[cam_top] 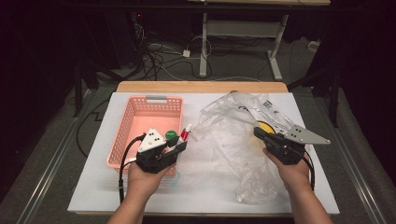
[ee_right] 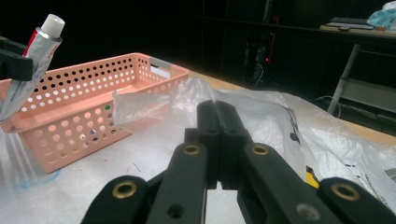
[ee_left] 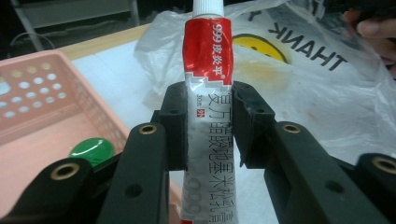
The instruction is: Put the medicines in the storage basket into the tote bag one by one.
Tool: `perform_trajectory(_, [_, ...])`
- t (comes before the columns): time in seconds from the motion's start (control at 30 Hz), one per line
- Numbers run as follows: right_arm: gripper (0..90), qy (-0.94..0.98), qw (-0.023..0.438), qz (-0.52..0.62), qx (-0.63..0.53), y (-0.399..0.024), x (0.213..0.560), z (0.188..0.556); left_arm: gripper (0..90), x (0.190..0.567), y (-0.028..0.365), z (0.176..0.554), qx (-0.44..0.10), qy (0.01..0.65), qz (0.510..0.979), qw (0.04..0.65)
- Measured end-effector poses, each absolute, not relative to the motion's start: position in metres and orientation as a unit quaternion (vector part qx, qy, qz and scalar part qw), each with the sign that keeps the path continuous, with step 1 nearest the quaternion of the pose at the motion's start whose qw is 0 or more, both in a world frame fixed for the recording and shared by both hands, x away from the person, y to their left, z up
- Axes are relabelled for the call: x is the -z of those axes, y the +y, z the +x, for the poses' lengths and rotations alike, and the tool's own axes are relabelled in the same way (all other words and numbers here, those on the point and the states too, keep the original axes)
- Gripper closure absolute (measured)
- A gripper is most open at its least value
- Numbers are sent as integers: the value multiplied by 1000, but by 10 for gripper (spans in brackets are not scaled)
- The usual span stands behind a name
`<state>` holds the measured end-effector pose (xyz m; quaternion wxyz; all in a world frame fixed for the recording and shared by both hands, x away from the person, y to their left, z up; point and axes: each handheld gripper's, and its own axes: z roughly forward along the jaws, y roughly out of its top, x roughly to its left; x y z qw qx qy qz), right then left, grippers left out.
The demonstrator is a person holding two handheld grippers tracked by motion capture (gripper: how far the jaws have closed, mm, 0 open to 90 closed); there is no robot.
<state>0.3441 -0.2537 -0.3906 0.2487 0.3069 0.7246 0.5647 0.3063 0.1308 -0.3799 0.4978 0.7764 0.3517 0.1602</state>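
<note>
left gripper [ee_left: 209,126] clamps one tube [ee_left: 208,93]; right gripper [ee_right: 218,140] closed, empty; one basket [cam_top: 135,116], one bag [cam_top: 233,135].

Left tool [cam_top: 183,146] gripping, right tool [cam_top: 259,132] closed

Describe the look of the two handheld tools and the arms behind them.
Both tools are black, with two jointed jaws carrying brass-ringed pivot holes. The left tool bears a pale three-cornered plate dotted with dark spots, and a black cable loops from its rear. The right tool carries a grey three-cornered plate and a black cable. Both forearms are bare, no sleeves.
</note>
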Motion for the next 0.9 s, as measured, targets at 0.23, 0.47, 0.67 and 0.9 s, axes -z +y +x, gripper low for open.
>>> perform_trajectory(0.23, [900, 725, 249, 305, -566, -253, 390, 344, 673, 386, 118, 305, -151, 342, 785, 494])
perform_trajectory(0.47, [900, 724, 249, 304, -567, -253, 390, 343, 673, 394, 103, 303, -139, 328, 797, 488])
perform_trajectory(0.67, [900, 726, 250, 300, -566, -253, 389, 342, 673, 397, 91, 300, -129, 315, 805, 486])
perform_trajectory(0.9, [900, 725, 251, 298, -569, -252, 388, 341, 673, 401, 83, 299, -124, 305, 812, 482])
